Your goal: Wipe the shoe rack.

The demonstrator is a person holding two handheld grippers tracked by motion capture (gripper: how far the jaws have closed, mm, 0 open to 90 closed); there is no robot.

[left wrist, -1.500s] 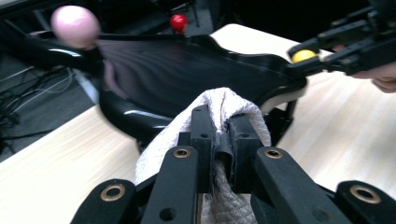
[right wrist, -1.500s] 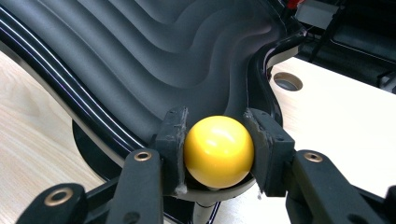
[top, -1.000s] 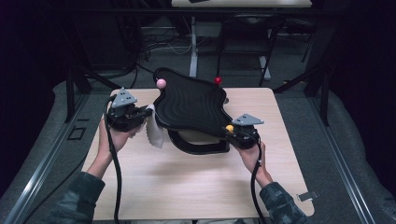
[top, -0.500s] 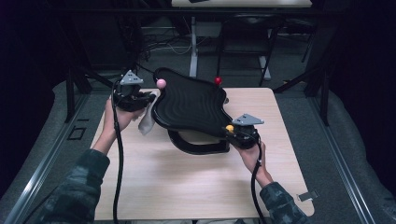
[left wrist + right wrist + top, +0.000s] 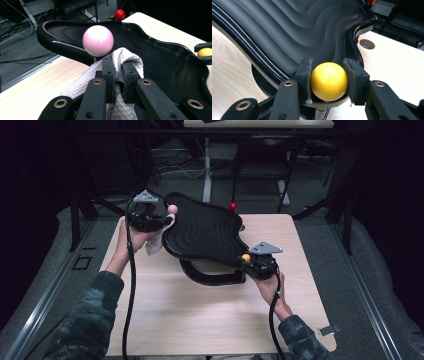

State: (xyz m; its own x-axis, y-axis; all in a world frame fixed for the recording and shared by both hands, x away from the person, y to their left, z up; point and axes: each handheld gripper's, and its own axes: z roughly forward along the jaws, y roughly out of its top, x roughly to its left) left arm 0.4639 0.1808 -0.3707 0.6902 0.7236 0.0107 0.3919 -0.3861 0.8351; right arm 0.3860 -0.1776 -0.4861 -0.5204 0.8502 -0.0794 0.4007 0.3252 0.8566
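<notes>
Both grippers clamped: left on a cloth, right on the yellow ball of the black tray.

Left gripper (image 5: pixel 116 75), upper left in the high view, has its jaws pinched tight on a folded grey quilted cloth (image 5: pixel 82 87); the cloth bunches up against the tray rim just under the pink ball (image 5: pixel 98 40). Right gripper (image 5: pixel 329 81), lower right of the tray in the high view, has its pads pressed on both sides of the yellow ball (image 5: pixel 329 80) at the tray's near corner. The wavy black tray (image 5: pixel 205 232) sits raised on a curved black base (image 5: pixel 210 276) mid-table (image 5: pixel 200 320); the red ball (image 5: pixel 233 206) is at its far edge.
</notes>
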